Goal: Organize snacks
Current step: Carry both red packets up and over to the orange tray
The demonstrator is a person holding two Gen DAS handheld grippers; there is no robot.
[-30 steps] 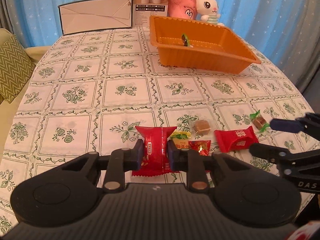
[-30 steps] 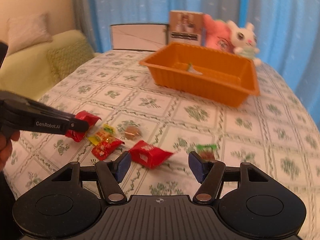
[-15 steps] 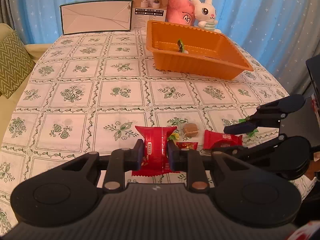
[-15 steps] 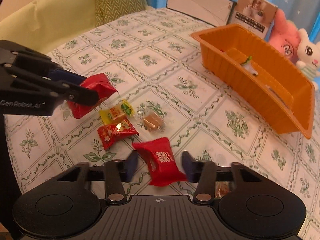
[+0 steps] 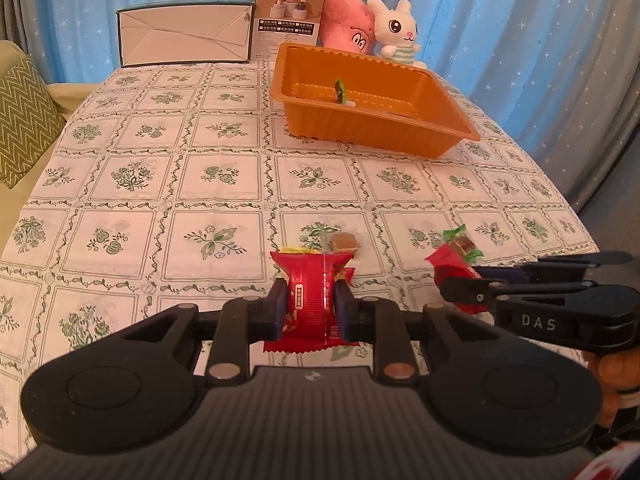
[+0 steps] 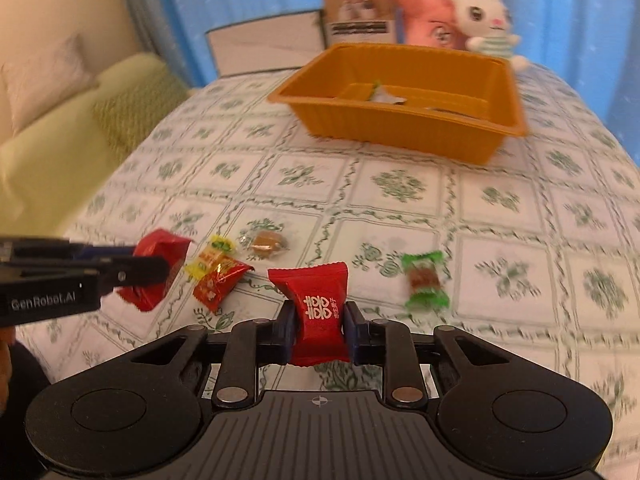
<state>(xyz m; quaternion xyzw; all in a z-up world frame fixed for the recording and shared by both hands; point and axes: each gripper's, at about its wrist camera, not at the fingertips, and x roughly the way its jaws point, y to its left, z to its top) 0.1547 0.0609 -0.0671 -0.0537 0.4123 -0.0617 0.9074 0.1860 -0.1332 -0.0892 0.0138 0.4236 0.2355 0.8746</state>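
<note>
Both tongs loaded: left gripper pinches my long red foil snack packet mid-body; right gripper, jaws just closing, clamps a red crinkly pillow-shaped candy wrapper. Light, soft, slippery.

Left claw clamped, right claw just closing

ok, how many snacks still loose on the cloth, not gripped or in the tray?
4: yellow packet, small red packet next to it, brown candy, green-wrapped candy further right. More may be hidden at the near edge.
</note>
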